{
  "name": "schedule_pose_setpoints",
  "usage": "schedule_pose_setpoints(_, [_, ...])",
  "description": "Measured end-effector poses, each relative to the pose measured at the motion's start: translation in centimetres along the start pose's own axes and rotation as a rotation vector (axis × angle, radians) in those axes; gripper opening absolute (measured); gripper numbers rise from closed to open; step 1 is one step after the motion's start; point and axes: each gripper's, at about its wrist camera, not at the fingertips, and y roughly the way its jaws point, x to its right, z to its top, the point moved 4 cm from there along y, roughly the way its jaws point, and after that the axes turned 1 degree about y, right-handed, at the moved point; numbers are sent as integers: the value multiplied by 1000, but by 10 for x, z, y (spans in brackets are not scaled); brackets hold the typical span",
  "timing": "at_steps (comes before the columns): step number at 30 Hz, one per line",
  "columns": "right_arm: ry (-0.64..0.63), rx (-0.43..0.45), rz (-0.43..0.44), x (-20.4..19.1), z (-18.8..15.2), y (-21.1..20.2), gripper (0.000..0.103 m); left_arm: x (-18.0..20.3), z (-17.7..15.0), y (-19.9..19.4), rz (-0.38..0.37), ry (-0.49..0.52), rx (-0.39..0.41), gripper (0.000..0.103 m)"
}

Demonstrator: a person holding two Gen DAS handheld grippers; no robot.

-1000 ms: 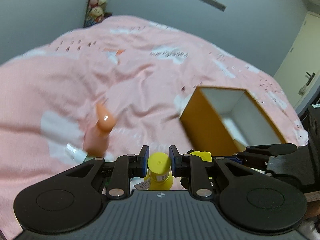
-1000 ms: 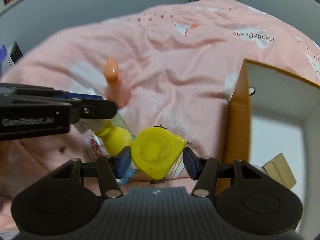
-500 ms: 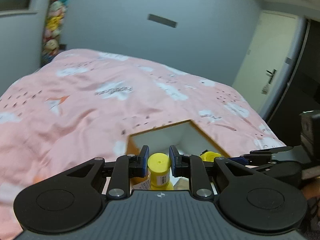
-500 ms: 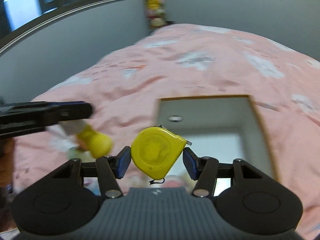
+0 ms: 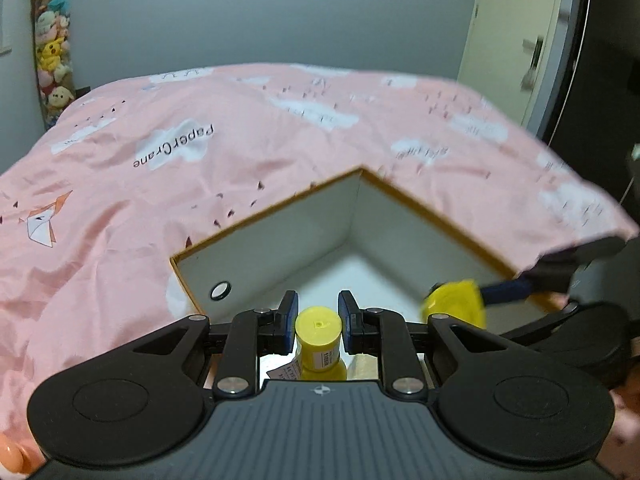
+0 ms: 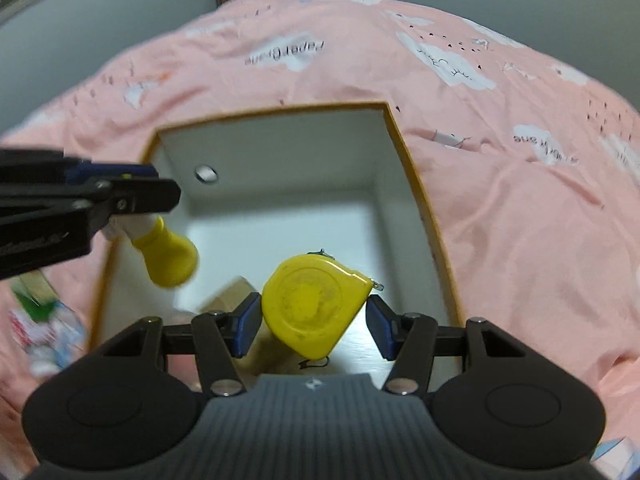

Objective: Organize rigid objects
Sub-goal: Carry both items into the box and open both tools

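Observation:
My left gripper [image 5: 318,311] is shut on a yellow bottle [image 5: 319,338] and holds it above the open orange box with white inside [image 5: 280,216]. The bottle also shows in the right wrist view [image 6: 170,258], hanging over the box's left side. My right gripper [image 6: 314,312] is shut on a yellow tape measure [image 6: 314,310] and holds it over the box [image 6: 404,148]. The tape measure also shows at the right of the left wrist view [image 5: 456,306]. A brown cardboard piece [image 6: 226,298] lies inside the box.
The box sits on a pink bed cover [image 5: 160,152] with cloud prints. Colourful packets [image 6: 36,320] lie on the cover left of the box. An orange object [image 5: 12,456] shows at the lower left corner. Grey walls and a door [image 5: 508,40] stand behind.
Both grippers have moved from the loose items on the cover to above the box, carrying the bottle and the tape measure. The box now lies directly under both.

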Motion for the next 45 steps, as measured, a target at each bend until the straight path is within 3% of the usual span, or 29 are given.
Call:
schedule_pose_setpoints(3, [-105,-44,-52,5,-2,13,57,4,-6,12,32,27,-42,24])
schedule_pose_setpoints(11, [-340,-167,-83,-3,-10,39,57,3,-18,30,37,48,-126,24])
schedule_pose_setpoints(16, [-471,-221,-115,-17,-17,49,56,10,-22,31,43,100,-131,24])
schedule_pose_setpoints(25, [-449,-282,-68,-18,-15,65,56,9,-25,24,27,70,-108,30])
schedule_pose_setpoints(30, [-454,-285,-82,-19,-15,69,57,1,-24,8,-11,-43,-44,50])
schedule_pose_setpoints(38, [-480,-286,-106,-18,-13,75,57,-22,-22,-21,-10,-184,43,56])
schedule_pose_setpoints(45, [-509,-279,-137,-20,-15,73,58,-30,-24,-30,-4,-240,48,58])
